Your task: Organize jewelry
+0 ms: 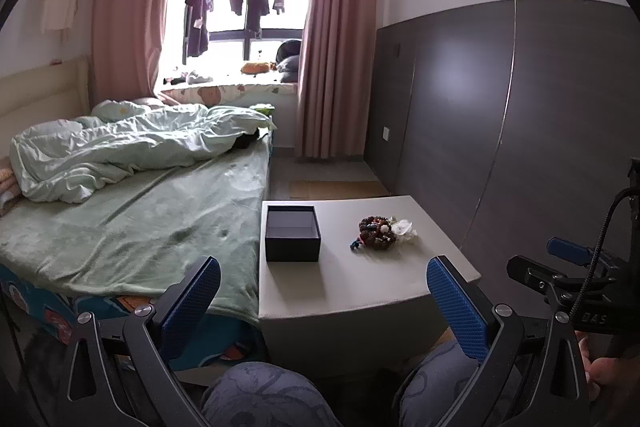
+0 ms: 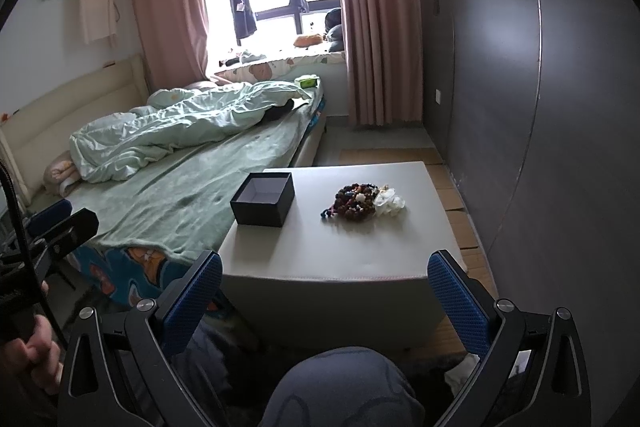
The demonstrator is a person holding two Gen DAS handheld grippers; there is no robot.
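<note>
Both grippers hang short of the table point(image 1: 360, 287), held back over the person's knees point(image 1: 264, 395), and neither touches anything. The left gripper point(image 1: 324, 291) has its blue pads point(image 1: 192, 299) spread wide, with nothing between them; through the gap the table's near edge shows. The right gripper point(image 2: 326, 291) is spread just as wide and is likewise empty, its pads point(image 2: 458, 303) framing the front of the table. In the left view the right gripper also appears at the far right edge point(image 1: 568, 267), gripped by a hand point(image 1: 600, 371). On the tabletop the jewelry point(image 2: 356, 203) lies in one heap right of centre: dark reddish-brown bead strands with a few coloured beads, and a whitish piece point(image 2: 388, 203) touching the heap's right side. The box point(image 2: 264, 199), dark outside and open at the top, stands at the table's left edge, well apart from the heap, and its inside looks bare. The bed point(image 2: 180, 187) runs along the table's left side.
</note>
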